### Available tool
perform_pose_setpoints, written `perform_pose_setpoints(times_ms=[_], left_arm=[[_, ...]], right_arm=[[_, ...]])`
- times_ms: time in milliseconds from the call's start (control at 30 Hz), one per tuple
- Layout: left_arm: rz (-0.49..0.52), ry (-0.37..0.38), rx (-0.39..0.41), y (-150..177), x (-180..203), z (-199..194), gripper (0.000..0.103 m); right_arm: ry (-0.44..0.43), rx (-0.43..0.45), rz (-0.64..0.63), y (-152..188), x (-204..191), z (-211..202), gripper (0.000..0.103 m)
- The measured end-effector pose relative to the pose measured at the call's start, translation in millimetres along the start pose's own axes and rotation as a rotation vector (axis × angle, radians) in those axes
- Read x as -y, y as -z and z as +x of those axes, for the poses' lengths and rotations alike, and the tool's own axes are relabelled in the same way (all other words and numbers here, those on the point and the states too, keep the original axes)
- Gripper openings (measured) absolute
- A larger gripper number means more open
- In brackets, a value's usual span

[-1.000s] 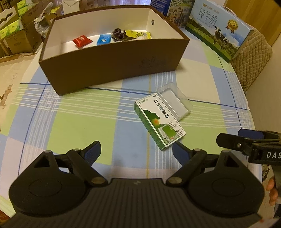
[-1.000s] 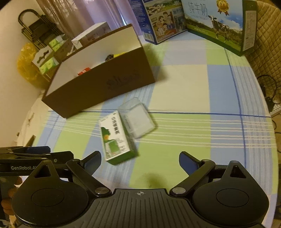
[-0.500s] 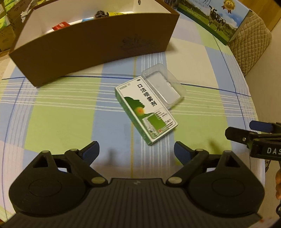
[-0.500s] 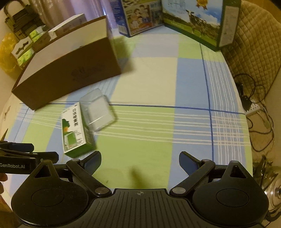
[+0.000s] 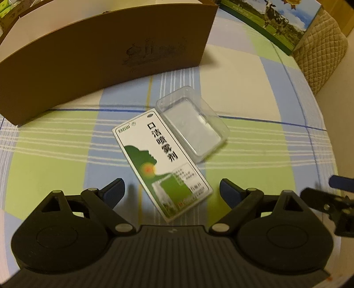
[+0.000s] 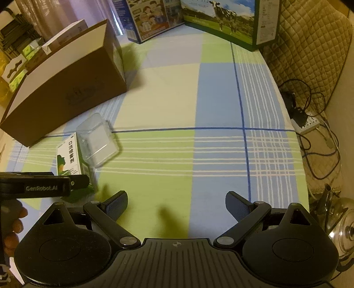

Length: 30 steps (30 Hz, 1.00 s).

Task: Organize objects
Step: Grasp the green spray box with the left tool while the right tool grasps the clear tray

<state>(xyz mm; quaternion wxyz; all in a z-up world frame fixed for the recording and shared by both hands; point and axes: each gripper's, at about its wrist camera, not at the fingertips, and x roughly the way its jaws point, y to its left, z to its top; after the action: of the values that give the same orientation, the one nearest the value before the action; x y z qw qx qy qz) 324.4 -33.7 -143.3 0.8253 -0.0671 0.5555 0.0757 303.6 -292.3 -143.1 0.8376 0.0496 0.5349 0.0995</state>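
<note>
Left gripper (image 5: 171, 191) spread wide, straddling the spray box's (image 5: 162, 164) near end, pads clear. Clear tray (image 5: 192, 124) touches that box's far side; brown carton (image 5: 104, 55) beyond. Right gripper (image 6: 176, 205) released over bare cloth.

A checked cloth (image 6: 216, 106) in green, blue and cream covers the counter. At its far edge stand two printed cartons: a milk carton (image 6: 232, 20) with a cow on a meadow, and left of it a blue carton (image 6: 148, 22) with cartoon figures. A quilted beige cushion (image 6: 314, 44) sits off the right side. Below it on the floor lie a white power strip (image 6: 307, 124) with dark cables (image 6: 318, 155), and nearer, a steel kettle (image 6: 345, 223). Small boxes (image 6: 20, 64) pile up at far left.
</note>
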Motion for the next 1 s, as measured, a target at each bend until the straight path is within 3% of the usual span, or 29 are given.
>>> perform_pose_setpoints(times_ms=[167,300,633,800,1000], left_arm=[[-0.019,-0.005,0.0,-3,-9,7,0.09],[-0.023,0.023,0.03,-4,-18,4,0.076],[-0.06,-0.009,0.046,-6,-57,3,0.056],[-0.073,0.002,0.043,-5,-71,0,0.055],[-0.031,-0.013,0.066,-19,-71,2,0.061]], right_arm=[[0.002,-0.01,0.003,-3,1,6,0.093],[-0.008,-0.016,-0.015,-6,-4,13,0.093],[-0.082,0.009,-0.119,-22,-40,27,0.093],[-0.146,0.065,-0.231,-29,-76,42,0.093],[-0.144,0.088,-0.357,-36,-107,72,0.092]])
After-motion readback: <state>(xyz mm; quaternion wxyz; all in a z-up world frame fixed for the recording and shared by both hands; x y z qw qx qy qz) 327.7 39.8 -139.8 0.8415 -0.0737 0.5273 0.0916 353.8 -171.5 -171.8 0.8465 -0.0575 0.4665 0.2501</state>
